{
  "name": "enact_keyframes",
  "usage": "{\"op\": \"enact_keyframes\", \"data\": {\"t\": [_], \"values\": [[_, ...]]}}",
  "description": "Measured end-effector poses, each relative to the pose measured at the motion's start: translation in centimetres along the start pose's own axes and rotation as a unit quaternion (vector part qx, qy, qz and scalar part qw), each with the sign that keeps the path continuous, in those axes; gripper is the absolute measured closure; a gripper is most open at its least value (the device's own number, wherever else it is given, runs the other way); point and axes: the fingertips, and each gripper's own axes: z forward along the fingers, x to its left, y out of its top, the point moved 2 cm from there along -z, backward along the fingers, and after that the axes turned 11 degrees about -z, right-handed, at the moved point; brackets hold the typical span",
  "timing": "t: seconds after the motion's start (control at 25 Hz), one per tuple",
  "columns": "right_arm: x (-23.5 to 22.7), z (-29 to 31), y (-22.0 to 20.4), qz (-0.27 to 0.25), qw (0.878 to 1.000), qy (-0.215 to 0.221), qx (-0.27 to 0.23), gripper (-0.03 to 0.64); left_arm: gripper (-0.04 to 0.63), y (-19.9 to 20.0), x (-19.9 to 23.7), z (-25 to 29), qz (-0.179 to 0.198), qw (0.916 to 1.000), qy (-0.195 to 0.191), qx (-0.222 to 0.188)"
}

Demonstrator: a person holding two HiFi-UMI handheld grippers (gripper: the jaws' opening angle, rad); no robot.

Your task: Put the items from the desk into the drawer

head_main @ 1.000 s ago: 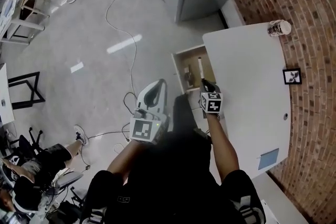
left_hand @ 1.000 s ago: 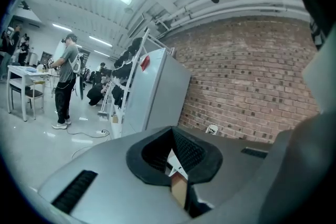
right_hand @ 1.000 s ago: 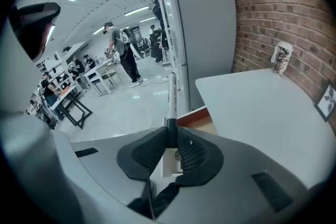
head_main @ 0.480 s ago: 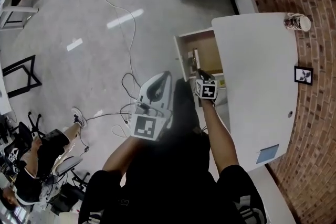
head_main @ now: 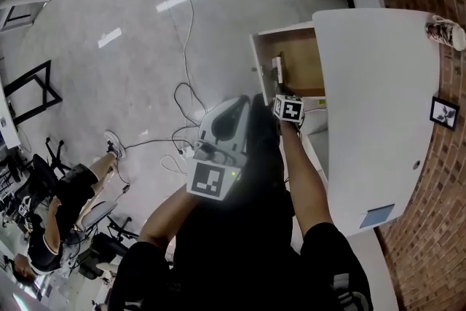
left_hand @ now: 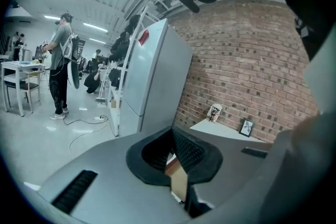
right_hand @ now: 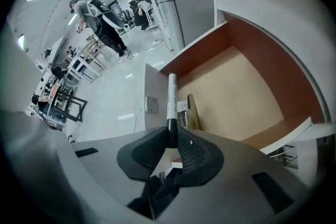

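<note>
A white tabletop (head_main: 378, 84) is shown: a patterned cup (head_main: 444, 33) is stood far right, a framed picture (head_main: 443, 113) is set nearer, and a blue sheet (head_main: 376, 215) is laid nearest.

Head view: above the person, facing steeply down on the bench (head_main: 378, 120) and open drawer (head_main: 302, 63). Right gripper view: close, looking along its jaws into that drawer. Left gripper view: farther back, facing the brick wall (left_hand: 247, 68); shares the cup (left_hand: 214, 112) and picture frame (left_hand: 245, 127) with the head view.

White marker (right_hand: 171, 97), black at its base, angled above open drawer (right_hand: 241, 86).
</note>
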Motion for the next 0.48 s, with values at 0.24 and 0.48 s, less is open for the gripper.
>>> {"op": "enact_keyframes", "data": {"t": [0.24, 0.48], "values": [[-0.5, 2.7, -1.6, 0.017, 1.0, 0.006, 0.025, 0.555, 0.598, -2.3, 1.0, 1.6, -0.01, 0.9997, 0.011, 0.019], [-0.6, 3.5, -2.1, 0.031, 0.998, 0.007, 0.046, 0.554, 0.598, -3.9, 1.2, 2.1, -0.014, 0.9992, 0.014, 0.035]]}}
